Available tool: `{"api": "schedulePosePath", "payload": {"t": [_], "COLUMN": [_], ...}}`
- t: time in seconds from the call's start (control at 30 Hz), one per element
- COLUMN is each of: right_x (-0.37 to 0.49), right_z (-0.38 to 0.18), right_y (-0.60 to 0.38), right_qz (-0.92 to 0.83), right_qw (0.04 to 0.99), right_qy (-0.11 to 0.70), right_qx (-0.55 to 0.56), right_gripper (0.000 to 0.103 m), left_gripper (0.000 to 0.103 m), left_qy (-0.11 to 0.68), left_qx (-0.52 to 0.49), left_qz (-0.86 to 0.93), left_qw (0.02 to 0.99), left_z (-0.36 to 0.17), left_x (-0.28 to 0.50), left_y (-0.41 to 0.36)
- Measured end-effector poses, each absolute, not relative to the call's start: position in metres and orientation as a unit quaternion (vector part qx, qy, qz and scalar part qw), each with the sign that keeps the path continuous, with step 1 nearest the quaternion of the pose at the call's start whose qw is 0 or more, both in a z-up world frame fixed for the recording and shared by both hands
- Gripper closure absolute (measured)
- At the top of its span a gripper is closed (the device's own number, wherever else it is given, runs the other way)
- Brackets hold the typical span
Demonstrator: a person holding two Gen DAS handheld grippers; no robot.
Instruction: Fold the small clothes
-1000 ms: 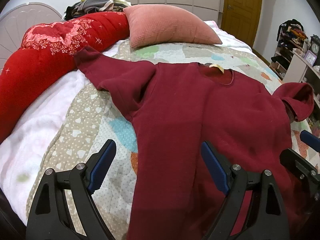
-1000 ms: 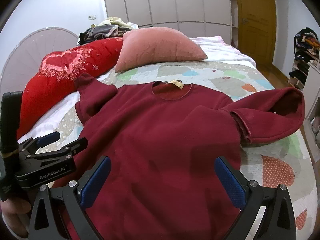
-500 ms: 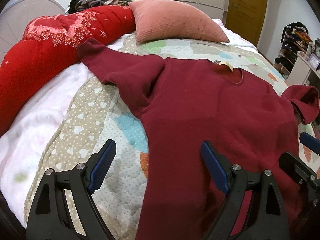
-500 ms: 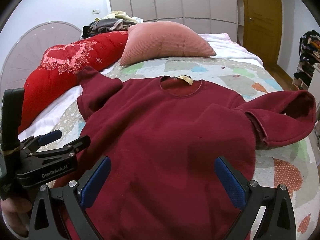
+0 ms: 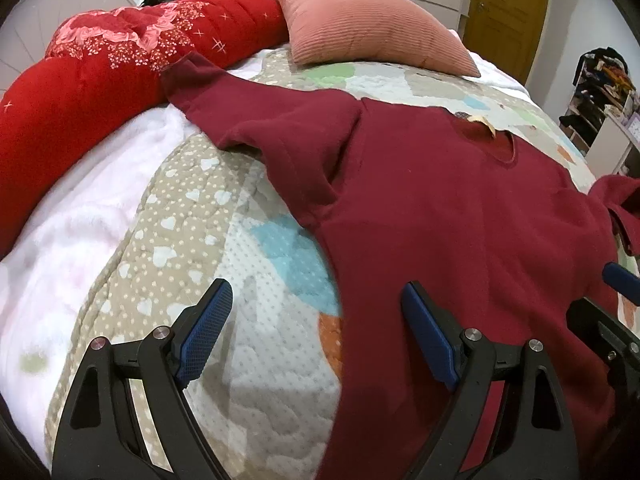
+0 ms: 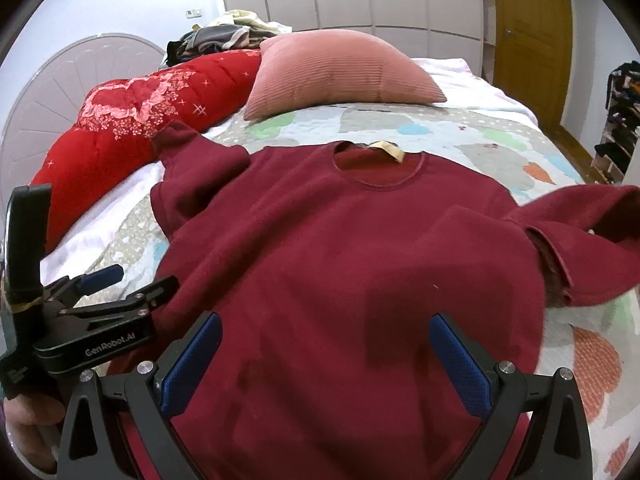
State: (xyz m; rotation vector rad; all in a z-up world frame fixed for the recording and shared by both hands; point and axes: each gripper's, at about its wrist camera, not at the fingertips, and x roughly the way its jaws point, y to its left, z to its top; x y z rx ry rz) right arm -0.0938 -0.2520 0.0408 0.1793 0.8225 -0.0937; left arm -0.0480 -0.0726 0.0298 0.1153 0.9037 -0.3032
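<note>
Right wrist view: maroon sweatshirt (image 6: 340, 264) lies flat on bed (image 6: 460, 136), unfolded. We hover both claws wide, left claw (image 5: 316, 316), right claw (image 6: 326, 354); all folds remain.

left gripper (image 5: 316, 328) fingers spread, right gripper (image 6: 326, 350) likewise

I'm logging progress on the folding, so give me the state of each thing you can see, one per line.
Sweater: spread flat, front up, unfolded.
Its left sleeve: stretched out toward the red quilt.
Its right sleeve: bent back on itself.
Left gripper: open, empty.
Right gripper: open, empty.
Door: closed.
</note>
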Motion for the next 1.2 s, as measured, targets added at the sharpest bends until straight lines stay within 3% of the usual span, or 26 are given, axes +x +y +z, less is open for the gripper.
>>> {"api": "schedulePosePath", "payload": {"t": [0.23, 0.33, 0.6, 0.67, 0.9, 1.2], "right_x": [-0.06, -0.044, -0.005, 0.003, 0.009, 0.062], "right_z": [0.035, 0.033, 0.022, 0.015, 0.012, 0.061], "right_y": [-0.244, -0.241, -0.229, -0.223, -0.22, -0.169], "right_qz": [-0.035, -0.048, -0.058, -0.062, -0.067, 0.022], "right_qw": [0.908, 0.908, 0.903, 0.898, 0.887, 0.912], "right_qy": [0.405, 0.408, 0.423, 0.434, 0.457, 0.408], "right_qx": [0.097, 0.085, 0.049, 0.027, 0.018, 0.017], "right_gripper": [0.001, 0.008, 0.015, 0.022, 0.023, 0.023], "left_gripper": [0.016, 0.016, 0.016, 0.016, 0.016, 0.016], "left_qy": [0.436, 0.449, 0.453, 0.454, 0.446, 0.421], "left_qx": [0.053, 0.033, 0.021, 0.018, 0.007, -0.001], "left_qz": [-0.147, -0.144, -0.146, -0.15, -0.139, -0.069], "left_qw": [0.886, 0.881, 0.879, 0.878, 0.884, 0.904], "left_z": [0.029, 0.025, 0.023, 0.022, 0.031, 0.04], "left_x": [-0.034, -0.026, -0.019, -0.018, -0.017, -0.002], "left_y": [-0.067, -0.059, -0.048, -0.045, -0.025, 0.023]}}
